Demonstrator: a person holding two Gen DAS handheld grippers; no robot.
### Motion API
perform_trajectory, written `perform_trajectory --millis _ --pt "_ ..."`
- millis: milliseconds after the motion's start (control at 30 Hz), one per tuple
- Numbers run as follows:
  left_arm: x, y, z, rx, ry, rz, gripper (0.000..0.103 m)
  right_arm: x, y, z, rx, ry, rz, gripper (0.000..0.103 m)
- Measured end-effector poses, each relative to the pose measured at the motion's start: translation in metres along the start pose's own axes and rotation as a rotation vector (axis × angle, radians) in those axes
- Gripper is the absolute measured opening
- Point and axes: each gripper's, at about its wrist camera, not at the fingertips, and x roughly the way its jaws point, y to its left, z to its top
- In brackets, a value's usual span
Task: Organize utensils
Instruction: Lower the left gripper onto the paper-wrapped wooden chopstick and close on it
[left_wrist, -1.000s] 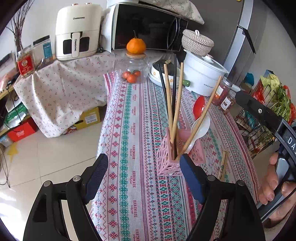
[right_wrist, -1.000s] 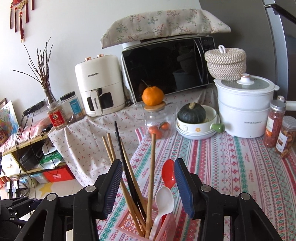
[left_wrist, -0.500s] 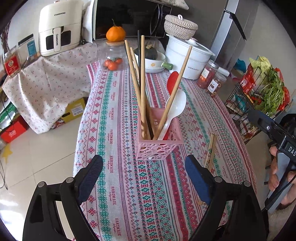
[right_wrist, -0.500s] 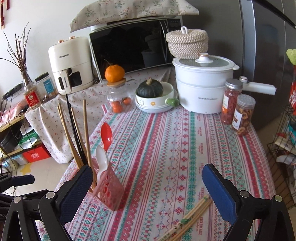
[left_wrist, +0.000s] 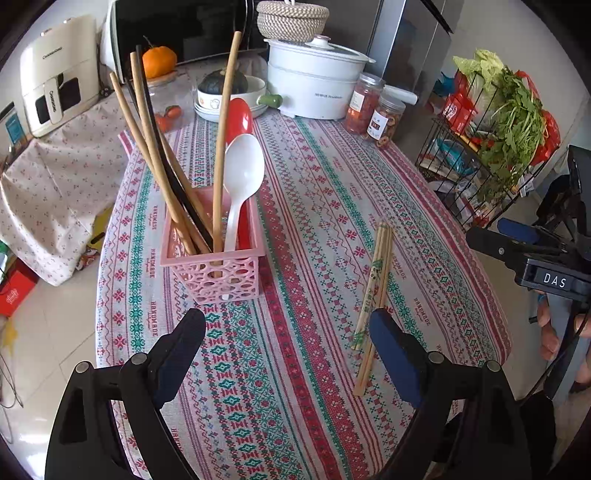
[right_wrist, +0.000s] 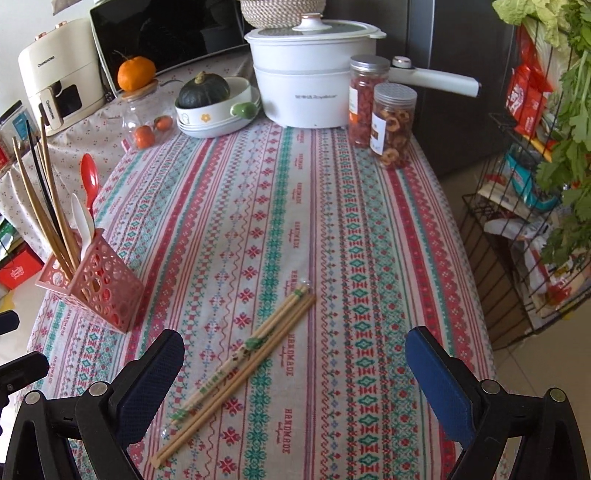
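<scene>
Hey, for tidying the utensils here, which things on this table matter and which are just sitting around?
Part of the job:
- pink holder with chopsticks and spoons
- loose chopsticks on the cloth

Just lying about:
- white pot
- two snack jars
- squash in a bowl
- orange

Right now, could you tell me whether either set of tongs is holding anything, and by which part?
Nothing is held. The left tongs and right tongs are both open and empty; the chopsticks lie loose on the tablecloth.
</scene>
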Motion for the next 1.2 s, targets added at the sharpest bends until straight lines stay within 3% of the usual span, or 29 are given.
perform_trajectory --millis 500,533,600,700,900,1200 --pt "0.043 -0.084 0.027 0.162 0.034 -0.035 0.09 0.012 -0.052 -0.017 0.073 0.115 -0.048 0.099" --pt "0.049 -0.085 0.031 0.162 0.037 -0.04 0.088 0.014 -0.053 -0.017 0.072 0.12 -0.05 0.099" --pt "0.063 -0.087 0.037 0.16 0.058 -0.058 0.064 0.017 -0.055 -0.017 0.065 0.129 -0.059 0.099" --pt "0.087 -0.089 0.043 0.146 0.113 -0.094 0.041 0.022 -0.057 -0.015 0.052 0.137 -0.06 0.099" --pt "0.122 -0.091 0.053 0.112 0.159 -0.134 0.024 0.034 -0.063 -0.013 0.035 0.165 -0.074 0.099" --pt "0.163 -0.098 0.065 0.098 0.208 -0.163 0.016 0.051 -0.074 -0.009 0.065 0.198 -0.067 0.099"
